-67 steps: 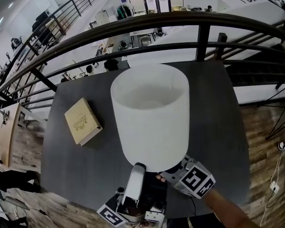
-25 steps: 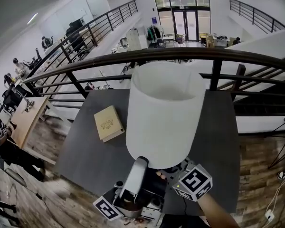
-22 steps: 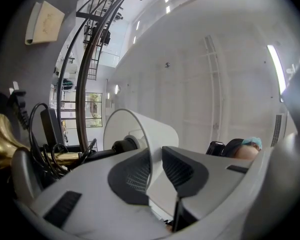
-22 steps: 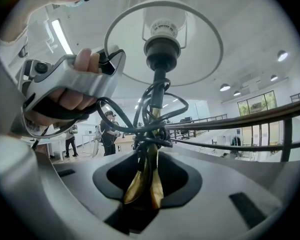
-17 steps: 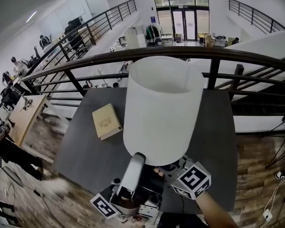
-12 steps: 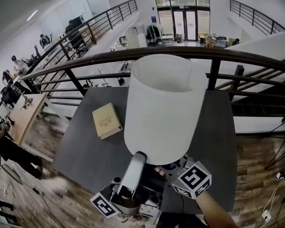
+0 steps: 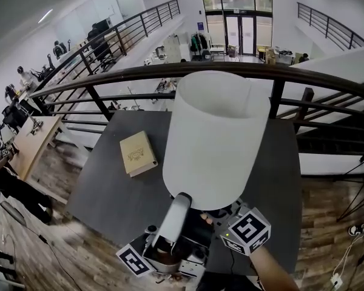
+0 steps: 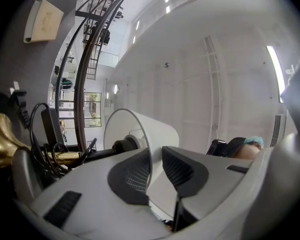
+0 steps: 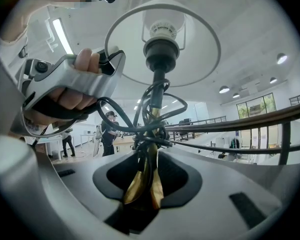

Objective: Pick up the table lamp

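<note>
The table lamp hangs above the dark table, held by both grippers. Its white cylindrical shade (image 7: 215,138) fills the middle of the head view. My left gripper (image 7: 181,206) reaches up from below and is shut on the shade's lower rim; in the left gripper view the thin shade wall (image 8: 155,129) runs between the two pads of this gripper (image 8: 152,171). My right gripper (image 9: 147,176) is shut on the lamp's brass stem (image 9: 142,181), with the black cord (image 9: 140,126) wound round it. Socket (image 9: 160,54) and bulb (image 9: 163,21) show above.
A tan book (image 7: 138,153) lies on the dark grey table (image 7: 109,193), left of the lamp. A dark metal railing (image 7: 139,71) runs right behind the table, with a lower floor beyond it. Wooden floor (image 7: 333,223) surrounds the table.
Both grippers keep their hold on the lamp and stay put. Only the head view has tilted up a little, showing more of the hall.
</note>
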Demonstrator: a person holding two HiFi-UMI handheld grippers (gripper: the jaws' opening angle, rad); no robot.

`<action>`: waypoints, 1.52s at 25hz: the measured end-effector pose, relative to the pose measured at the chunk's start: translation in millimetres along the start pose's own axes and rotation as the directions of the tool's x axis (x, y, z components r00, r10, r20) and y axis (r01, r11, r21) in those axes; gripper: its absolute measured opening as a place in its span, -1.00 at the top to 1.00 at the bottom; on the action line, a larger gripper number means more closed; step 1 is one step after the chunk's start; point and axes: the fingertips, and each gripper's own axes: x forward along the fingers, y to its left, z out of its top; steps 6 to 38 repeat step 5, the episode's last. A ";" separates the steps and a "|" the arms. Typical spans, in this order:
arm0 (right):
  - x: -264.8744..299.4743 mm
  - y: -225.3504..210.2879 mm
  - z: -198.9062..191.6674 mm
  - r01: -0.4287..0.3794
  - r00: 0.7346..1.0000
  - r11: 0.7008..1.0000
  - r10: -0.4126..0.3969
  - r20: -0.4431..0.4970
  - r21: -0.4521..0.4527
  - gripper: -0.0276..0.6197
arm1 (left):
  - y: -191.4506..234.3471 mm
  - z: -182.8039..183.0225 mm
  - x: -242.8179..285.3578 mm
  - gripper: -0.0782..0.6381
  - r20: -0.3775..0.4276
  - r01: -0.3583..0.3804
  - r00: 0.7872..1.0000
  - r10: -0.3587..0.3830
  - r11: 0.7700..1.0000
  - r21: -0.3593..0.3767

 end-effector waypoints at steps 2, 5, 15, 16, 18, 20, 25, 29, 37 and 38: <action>1.6 0.2 0.3 -0.001 1.000 1.000 0.001 0.000 -0.002 0.46 | 1.0 1.4 -0.4 0.56 0.000 -0.003 1.000 0.003 1.000 -0.001; 5.8 -0.1 -0.5 -0.003 1.000 1.000 0.003 0.000 -0.003 0.46 | 3.0 4.7 -0.1 0.56 -0.003 -0.006 1.000 0.006 1.000 0.002; 5.8 -0.1 -0.5 -0.003 1.000 1.000 0.003 0.000 -0.003 0.46 | 3.0 4.7 -0.1 0.56 -0.003 -0.006 1.000 0.006 1.000 0.002; 5.8 -0.1 -0.5 -0.003 1.000 1.000 0.003 0.000 -0.003 0.46 | 3.0 4.7 -0.1 0.56 -0.003 -0.006 1.000 0.006 1.000 0.002; 5.8 -0.1 -0.5 -0.003 1.000 1.000 0.003 0.000 -0.003 0.46 | 3.0 4.7 -0.1 0.56 -0.003 -0.006 1.000 0.006 1.000 0.002; 5.8 -0.1 -0.5 -0.003 1.000 1.000 0.003 0.000 -0.003 0.46 | 3.0 4.7 -0.1 0.56 -0.003 -0.006 1.000 0.006 1.000 0.002; 5.8 -0.1 -0.5 -0.003 1.000 1.000 0.003 0.000 -0.003 0.46 | 3.0 4.7 -0.1 0.56 -0.003 -0.006 1.000 0.006 1.000 0.002; 5.8 -0.1 -0.5 -0.003 1.000 1.000 0.003 0.000 -0.003 0.46 | 3.0 4.7 -0.1 0.56 -0.003 -0.006 1.000 0.006 1.000 0.002; 5.8 -0.1 -0.5 -0.003 1.000 1.000 0.003 0.000 -0.003 0.46 | 3.0 4.7 -0.1 0.56 -0.003 -0.006 1.000 0.006 1.000 0.002; 5.8 -0.1 -0.5 -0.003 1.000 1.000 0.003 0.000 -0.003 0.46 | 3.0 4.7 -0.1 0.56 -0.003 -0.006 1.000 0.006 1.000 0.002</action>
